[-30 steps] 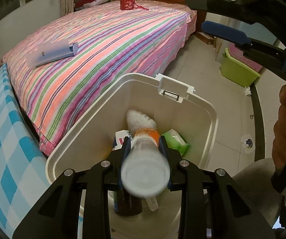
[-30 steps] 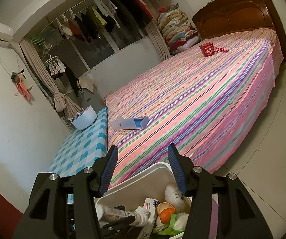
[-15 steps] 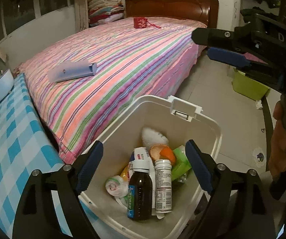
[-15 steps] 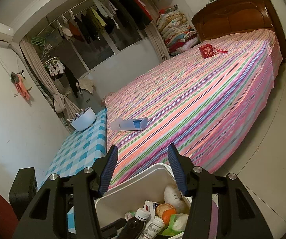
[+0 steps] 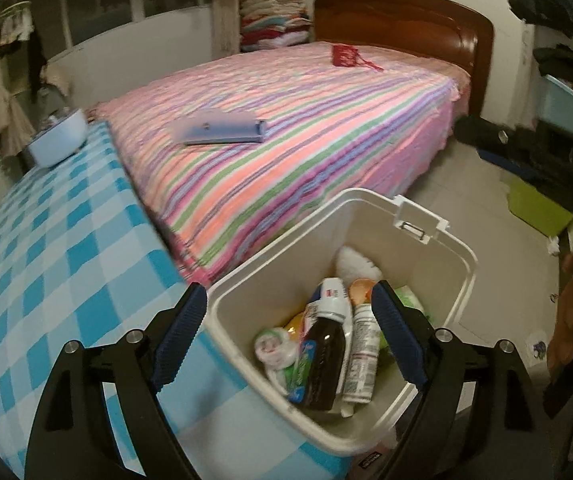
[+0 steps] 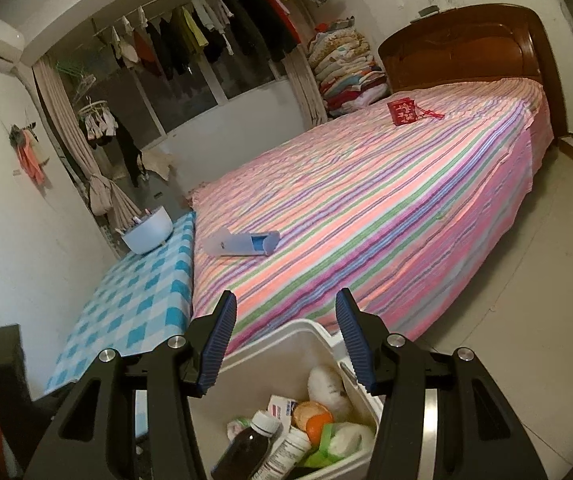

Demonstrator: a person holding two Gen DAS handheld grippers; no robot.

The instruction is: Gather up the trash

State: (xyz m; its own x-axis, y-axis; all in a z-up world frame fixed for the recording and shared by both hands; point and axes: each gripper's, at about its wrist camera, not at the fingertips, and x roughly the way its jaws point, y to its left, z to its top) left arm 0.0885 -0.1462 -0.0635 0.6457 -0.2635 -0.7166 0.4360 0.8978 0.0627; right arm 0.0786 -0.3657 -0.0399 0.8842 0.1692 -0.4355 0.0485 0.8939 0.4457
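Observation:
A white plastic bin point(image 5: 438, 240) stands beside the bed and holds trash: a dark brown bottle point(image 5: 324, 364), a white pill bottle point(image 5: 362, 354), an orange peel point(image 5: 360, 290), a green packet and crumpled tissue. My left gripper point(image 5: 286, 344) is open and empty above the bin's near side. My right gripper point(image 6: 284, 344) is open and empty above the same bin point(image 6: 286, 356), with the brown bottle point(image 6: 246, 452) and white bottle point(image 6: 286, 454) below it. A pale blue box point(image 5: 222, 130) lies on the bed; it also shows in the right wrist view point(image 6: 242, 243).
A striped bed point(image 5: 306, 132) fills the middle, with a red pouch point(image 6: 404, 111) near the headboard. A blue checked table point(image 5: 46, 264) at the left carries a pale blue bowl point(image 5: 58, 142). A green box point(image 5: 538, 208) sits on the tiled floor at right.
My left gripper opened and let the white bottle drop into the bin, then drew back and swung left. The right gripper stayed open and nearly still.

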